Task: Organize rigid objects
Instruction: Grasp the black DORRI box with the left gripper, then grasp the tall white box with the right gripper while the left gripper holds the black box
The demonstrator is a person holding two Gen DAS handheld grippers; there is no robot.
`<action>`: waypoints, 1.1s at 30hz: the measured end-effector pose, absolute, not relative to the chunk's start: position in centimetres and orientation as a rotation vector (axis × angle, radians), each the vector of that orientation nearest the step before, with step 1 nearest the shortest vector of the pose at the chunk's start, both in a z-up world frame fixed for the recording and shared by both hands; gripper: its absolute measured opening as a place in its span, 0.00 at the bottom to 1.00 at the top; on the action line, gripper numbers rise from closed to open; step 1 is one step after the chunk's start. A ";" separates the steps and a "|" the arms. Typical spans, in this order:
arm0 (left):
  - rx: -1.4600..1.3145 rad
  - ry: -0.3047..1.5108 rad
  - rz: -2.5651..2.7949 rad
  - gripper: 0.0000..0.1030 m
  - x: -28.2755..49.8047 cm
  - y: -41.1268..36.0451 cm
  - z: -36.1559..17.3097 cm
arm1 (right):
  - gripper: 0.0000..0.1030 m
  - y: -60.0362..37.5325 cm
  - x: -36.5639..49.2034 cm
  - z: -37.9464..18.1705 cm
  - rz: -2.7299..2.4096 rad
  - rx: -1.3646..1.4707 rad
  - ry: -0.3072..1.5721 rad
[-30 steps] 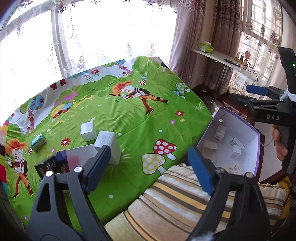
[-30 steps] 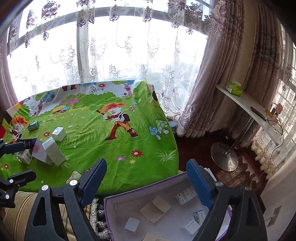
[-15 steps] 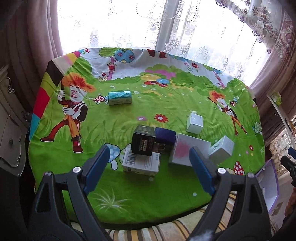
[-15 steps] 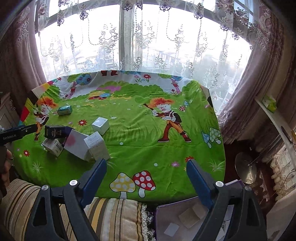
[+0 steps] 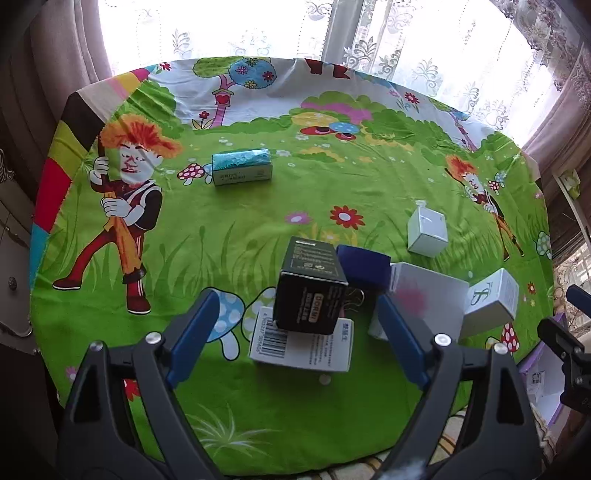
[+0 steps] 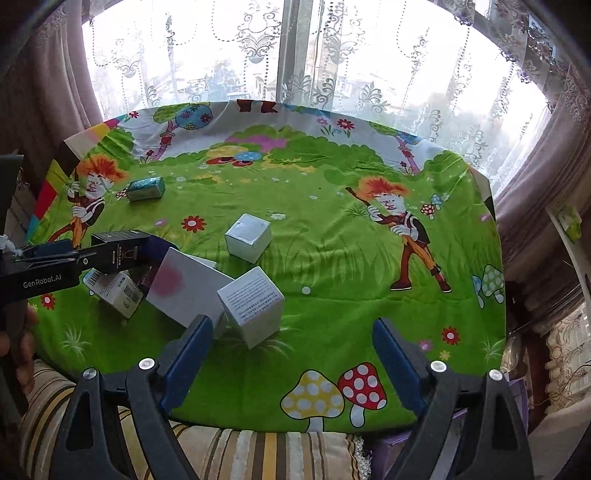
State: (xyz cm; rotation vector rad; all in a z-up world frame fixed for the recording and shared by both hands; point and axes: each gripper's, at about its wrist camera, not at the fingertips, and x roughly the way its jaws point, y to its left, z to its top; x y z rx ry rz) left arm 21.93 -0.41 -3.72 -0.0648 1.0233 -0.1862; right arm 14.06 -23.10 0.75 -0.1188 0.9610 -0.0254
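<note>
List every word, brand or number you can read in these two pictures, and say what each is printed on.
"DORMI": black box.
"GenRobot.AI": left tongs, seen from the right camera.
Unreadable: barcode digits on the white box, small print on the white cube, lettering on the teal box.

Bright backlight from the blown-out window (image 5: pixel 258 29), dim curtained sides, fisheye-curved edges, sharp centre.
</note>
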 end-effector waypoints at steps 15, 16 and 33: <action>-0.033 1.058 -0.194 0.43 22.8 -0.6 -6.2 | 0.74 -21.4 17.6 -3.8 -0.035 -0.155 1.040; -0.034 1.053 -0.195 0.42 22.8 -0.6 -6.0 | 0.70 -21.4 17.7 -3.8 -0.038 -0.152 1.040; -0.043 0.971 -0.195 0.42 21.2 -0.3 -4.0 | 0.16 -23.6 17.6 -4.7 0.001 0.009 1.088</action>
